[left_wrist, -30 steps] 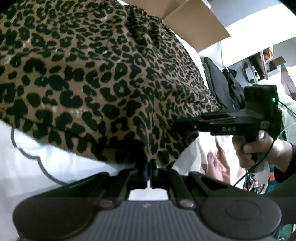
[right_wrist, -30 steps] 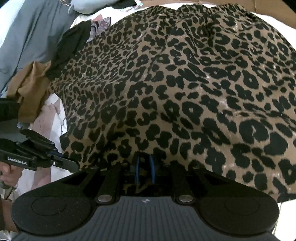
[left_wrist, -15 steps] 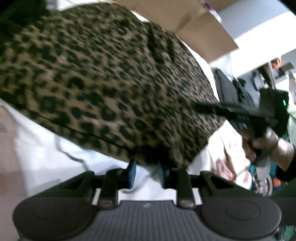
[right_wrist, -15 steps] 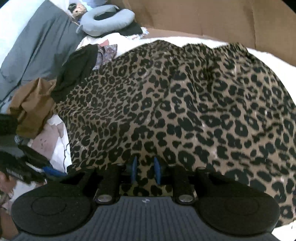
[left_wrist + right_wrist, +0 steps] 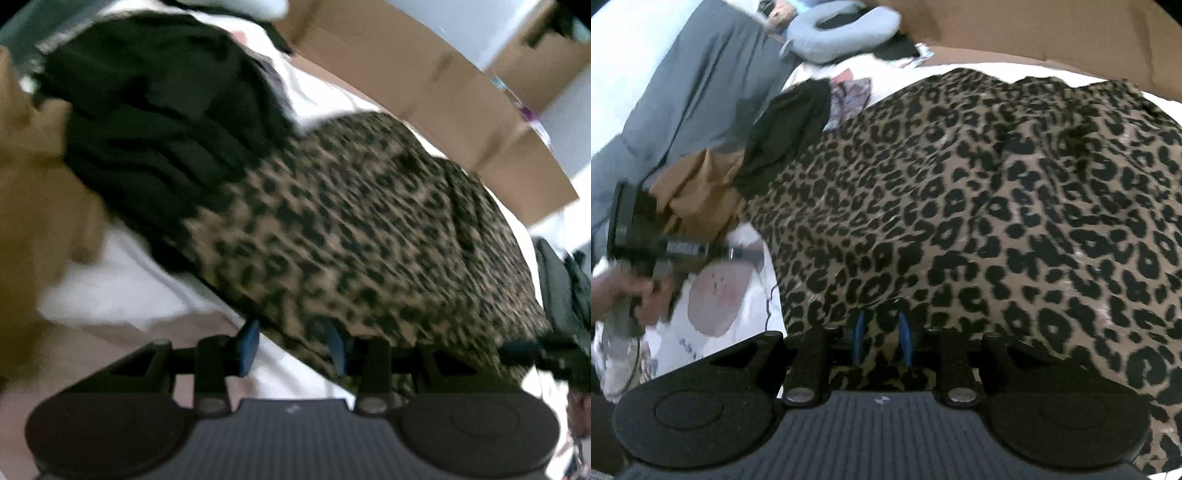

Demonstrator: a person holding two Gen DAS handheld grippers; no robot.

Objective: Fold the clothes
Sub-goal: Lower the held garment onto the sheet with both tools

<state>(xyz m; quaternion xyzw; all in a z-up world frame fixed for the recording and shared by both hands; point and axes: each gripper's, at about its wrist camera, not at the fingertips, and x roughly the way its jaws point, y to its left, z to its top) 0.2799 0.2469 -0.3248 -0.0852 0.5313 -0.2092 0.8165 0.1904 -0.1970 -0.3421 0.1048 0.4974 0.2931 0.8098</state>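
- The leopard skirt lies spread on a white sheet; it fills most of the right wrist view and runs diagonally across the left wrist view; its near hem sits against both grippers; its far edge lies close to a cardboard wall.
- The left gripper is opening; its blue pads stand well apart; the skirt's hem crosses the gap, lying over the right-hand pad, but neither pad presses on it; the left-hand pad sits over bare sheet; this view is blurred.
- In the right wrist view the left gripper shows at the left edge, held by a hand, just beside the skirt's left edge and apart from it.
- The right gripper has its blue pads a narrow way apart, with leopard cloth bunched between and below them; whether the pads actually pinch the cloth cannot be told; the cloth also passes under the fingers toward the camera.
- A black garment lies at the skirt's far-left corner, touching it; a tan garment lies just beside the black one.
- A grey cloth lies farther left, well apart from the skirt; a pale blue neck pillow rests beyond it, near the cardboard.
- A pink print marks the sheet between the skirt and the hand.
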